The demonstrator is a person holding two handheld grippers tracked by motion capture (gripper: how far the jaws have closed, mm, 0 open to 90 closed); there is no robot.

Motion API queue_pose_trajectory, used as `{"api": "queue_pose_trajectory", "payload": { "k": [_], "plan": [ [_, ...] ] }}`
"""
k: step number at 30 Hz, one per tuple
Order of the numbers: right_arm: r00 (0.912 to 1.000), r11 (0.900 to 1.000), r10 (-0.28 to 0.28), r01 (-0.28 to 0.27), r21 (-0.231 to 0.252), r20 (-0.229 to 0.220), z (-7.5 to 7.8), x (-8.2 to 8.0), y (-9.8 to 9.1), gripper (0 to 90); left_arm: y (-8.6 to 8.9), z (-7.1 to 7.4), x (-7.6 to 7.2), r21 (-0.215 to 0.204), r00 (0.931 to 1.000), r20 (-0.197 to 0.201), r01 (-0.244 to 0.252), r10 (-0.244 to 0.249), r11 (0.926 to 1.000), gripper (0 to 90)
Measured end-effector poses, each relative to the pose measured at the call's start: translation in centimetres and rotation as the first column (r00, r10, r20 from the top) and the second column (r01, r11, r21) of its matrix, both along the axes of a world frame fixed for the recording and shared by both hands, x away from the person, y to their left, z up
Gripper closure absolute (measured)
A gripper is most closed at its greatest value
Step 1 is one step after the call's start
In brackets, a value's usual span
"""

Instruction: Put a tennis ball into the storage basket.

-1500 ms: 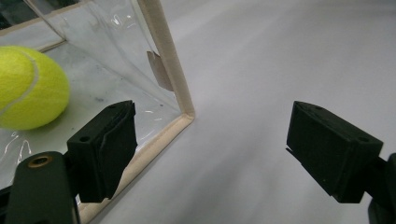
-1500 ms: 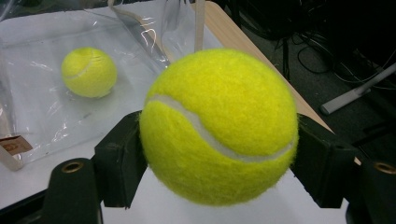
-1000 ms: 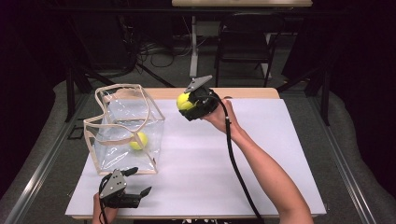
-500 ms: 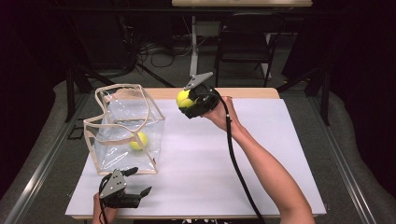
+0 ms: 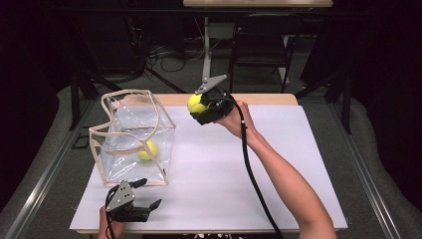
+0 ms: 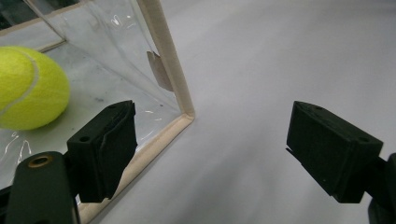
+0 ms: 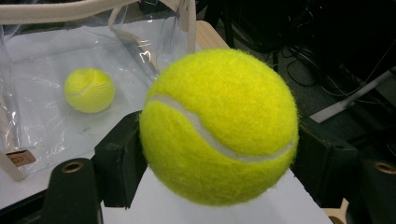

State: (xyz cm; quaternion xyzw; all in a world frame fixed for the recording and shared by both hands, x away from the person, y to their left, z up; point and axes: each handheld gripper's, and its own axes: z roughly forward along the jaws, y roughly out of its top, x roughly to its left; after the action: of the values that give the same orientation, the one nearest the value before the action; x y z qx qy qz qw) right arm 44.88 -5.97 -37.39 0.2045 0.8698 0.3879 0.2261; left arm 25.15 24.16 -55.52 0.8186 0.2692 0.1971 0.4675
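the step in hand looks like carrying a second tennis ball over to the clear bag. the right tool [image 5: 199,107], sitting just above the centre of the high view, is gripping a tennis ball [image 5: 195,103] and holding it up off the white surface [image 5: 278,164], a little to the right of the clear bag [image 5: 132,137] and near the level of its rim. in the right gripper view the held ball [image 7: 218,126] is taking up the middle of the frame, with a black jaw pressing on each side of it; the jaws are clamped on the ball, opened no wider than the ball itself.

the bag is standing open-topped at the left of the high view, its cream-edged rim sagging unevenly, and another tennis ball [image 5: 148,150] is lying on its floor towards the lower right corner; the same ball is showing through the plastic at the upper left of the right gripper view [image 7: 89,90].

the next move, as i judge it, is calling for the right tool to travel left until it is hanging over the bag's mouth, clearing the floppy rim, and only then to let go, so the ball is dropping inside and not bouncing off the edge.

the left tool [image 5: 144,194] is resting at the lower left of the high view, just in front of the bag's near edge. in the left gripper view its jaws are standing wide apart, holding nothing, with the bag's bottom corner [image 6: 184,116] lying between them and touching neither.
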Motion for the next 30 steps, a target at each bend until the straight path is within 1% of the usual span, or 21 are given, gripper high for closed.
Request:
{"api": "queue_pose_trajectory", "payload": {
  "k": [14,30],
  "plan": [
    [0.9995,0.9999,0.011,-0.011,0.006,0.028,1.3,-0.2,0.3,26.0,0.0,0.0,0.0,0.000,1.0000,0.005,-0.002,0.002,1.0000,15.9],
    [0.9987,0.9996,0.022,-0.023,0.014,0.046,2.5,-0.1,1.5,26.0,0.0,0.0,0.0,-0.003,1.0000,0.005,-0.002,0.002,1.0000,15.9]
  ]
}}
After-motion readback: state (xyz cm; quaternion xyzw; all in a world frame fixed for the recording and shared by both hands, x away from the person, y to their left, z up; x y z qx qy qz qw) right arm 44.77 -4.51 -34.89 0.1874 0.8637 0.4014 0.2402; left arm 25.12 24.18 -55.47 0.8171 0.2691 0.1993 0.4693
